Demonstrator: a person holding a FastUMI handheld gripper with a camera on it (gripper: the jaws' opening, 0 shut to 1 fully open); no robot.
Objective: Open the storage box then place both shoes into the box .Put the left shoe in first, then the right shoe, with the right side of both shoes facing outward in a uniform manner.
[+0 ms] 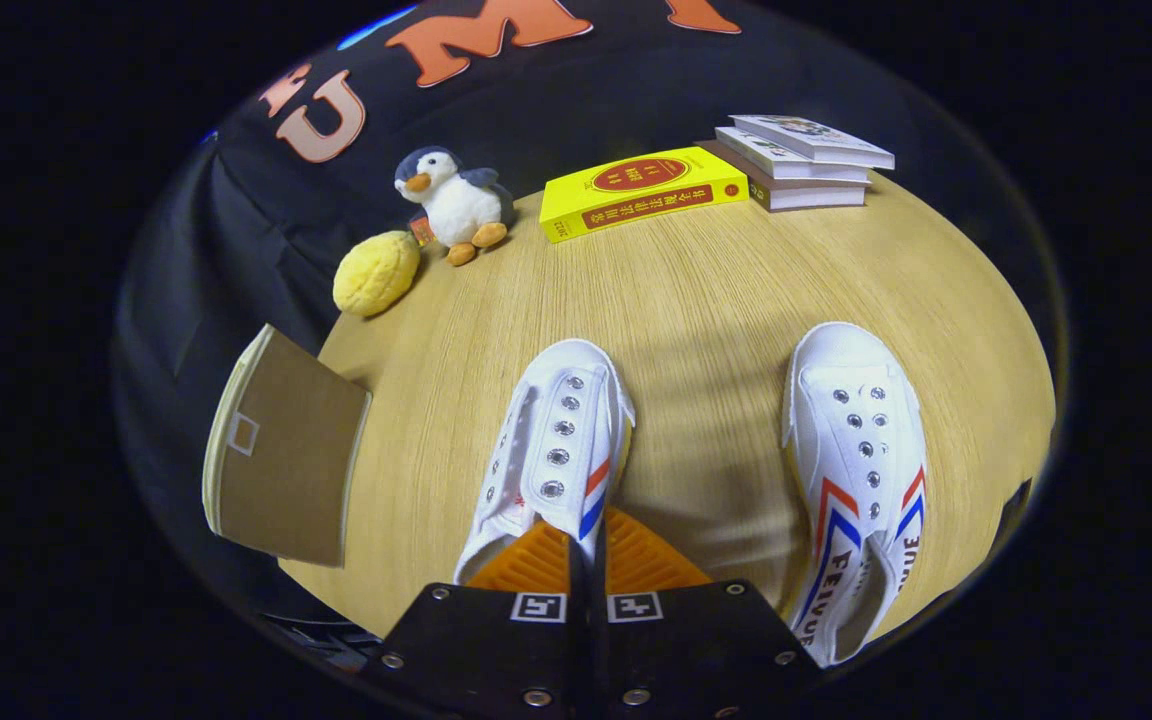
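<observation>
Two white canvas shoes with red and blue stripes are on the wooden table (696,300), toes pointing away from me. The left-hand shoe (556,440) is tipped onto its side, and its side wall runs down between my orange fingers (534,565). My gripper (588,560) is shut on that wall near the heel opening. The other shoe (856,470) lies flat to the right of the fingers, apart from them. The brown storage box (281,460), with a pale rim and a small square pull, stands at the table's left edge; I cannot tell whether it is open.
Beyond the shoes, at the table's far side, sit a plush penguin (456,200), a yellow lumpy toy (376,272), a yellow book (641,190) and a short stack of books (801,160). Bare wood lies between the shoes and those things.
</observation>
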